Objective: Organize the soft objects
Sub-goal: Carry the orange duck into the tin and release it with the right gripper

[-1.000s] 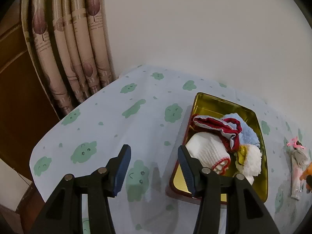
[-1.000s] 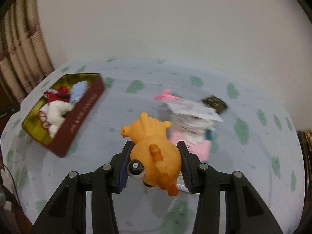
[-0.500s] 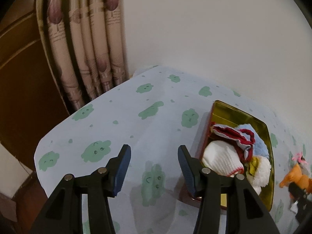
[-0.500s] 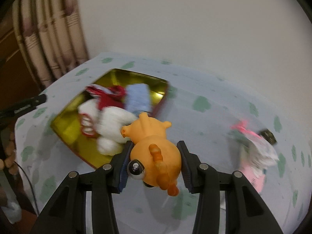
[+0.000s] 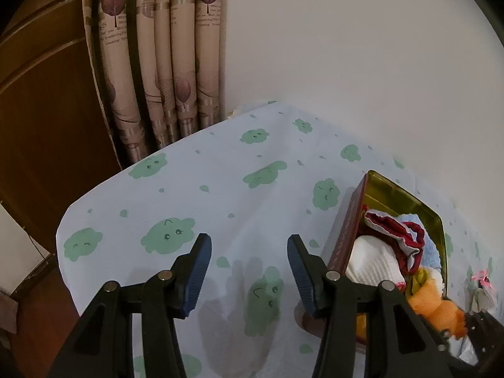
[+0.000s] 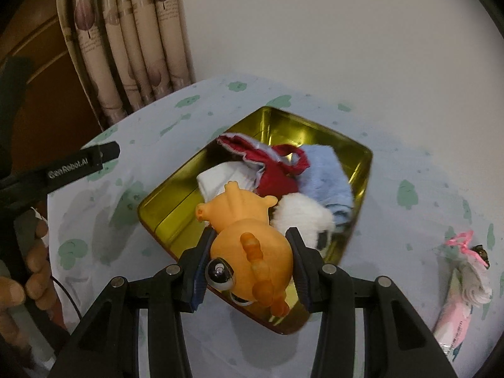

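My right gripper [image 6: 250, 258] is shut on an orange soft toy [image 6: 249, 239] and holds it over the near end of a gold tin [image 6: 315, 132]. The tin holds a red cloth [image 6: 277, 170], a blue cloth [image 6: 327, 176] and white soft items [image 6: 302, 217]. In the left wrist view the tin [image 5: 406, 198] sits to the right, with the orange toy [image 5: 438, 308] at its near end. My left gripper [image 5: 249, 267] is open and empty above the tablecloth, left of the tin.
A pink-and-white packet with a pink bow [image 6: 463, 283] lies on the cloth right of the tin. Curtains [image 5: 157, 63] hang behind the table's far left corner. The table edge [image 5: 63, 236] drops off at left. A hand [image 6: 28, 267] holds the left gripper.
My right gripper has carried the orange toy left from beside the packet to above the tin. My left gripper has drifted left, away from the tin, still open.
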{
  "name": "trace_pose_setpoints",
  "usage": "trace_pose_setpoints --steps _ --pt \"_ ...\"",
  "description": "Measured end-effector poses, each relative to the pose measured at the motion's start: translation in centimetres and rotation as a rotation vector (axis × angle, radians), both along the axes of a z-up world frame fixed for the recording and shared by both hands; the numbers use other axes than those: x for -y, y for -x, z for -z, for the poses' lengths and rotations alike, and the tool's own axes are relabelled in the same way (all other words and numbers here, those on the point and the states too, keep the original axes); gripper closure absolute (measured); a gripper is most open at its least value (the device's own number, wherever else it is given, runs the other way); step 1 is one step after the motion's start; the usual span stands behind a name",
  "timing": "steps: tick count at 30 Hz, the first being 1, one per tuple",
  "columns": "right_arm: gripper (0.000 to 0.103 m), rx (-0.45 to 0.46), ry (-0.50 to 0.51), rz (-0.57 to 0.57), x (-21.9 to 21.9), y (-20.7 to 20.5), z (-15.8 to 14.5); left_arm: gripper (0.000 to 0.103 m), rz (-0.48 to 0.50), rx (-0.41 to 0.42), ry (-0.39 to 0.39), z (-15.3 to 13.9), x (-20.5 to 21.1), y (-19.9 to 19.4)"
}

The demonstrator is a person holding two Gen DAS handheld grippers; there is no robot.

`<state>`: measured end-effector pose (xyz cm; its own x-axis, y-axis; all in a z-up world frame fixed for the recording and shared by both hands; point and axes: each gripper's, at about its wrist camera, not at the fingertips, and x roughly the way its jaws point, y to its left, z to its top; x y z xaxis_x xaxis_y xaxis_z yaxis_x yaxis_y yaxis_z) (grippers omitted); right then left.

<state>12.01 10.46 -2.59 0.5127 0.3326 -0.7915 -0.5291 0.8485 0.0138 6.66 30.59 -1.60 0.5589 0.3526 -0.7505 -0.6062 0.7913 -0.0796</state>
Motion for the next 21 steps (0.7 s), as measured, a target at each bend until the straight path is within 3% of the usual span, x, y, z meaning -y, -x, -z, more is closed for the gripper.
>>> trace_pose_setpoints --steps 9,21 --pt "0.059 -0.04 0.011 0.016 -0.3 -1.1 1.7 0.052 0.007 -0.003 -0.015 0.0 0.3 -0.1" --pt "0.049 -0.031 -0.026 0.03 0.4 -0.5 0.6 0.052 0.016 0.006 -0.027 0.0 0.6 -0.2"
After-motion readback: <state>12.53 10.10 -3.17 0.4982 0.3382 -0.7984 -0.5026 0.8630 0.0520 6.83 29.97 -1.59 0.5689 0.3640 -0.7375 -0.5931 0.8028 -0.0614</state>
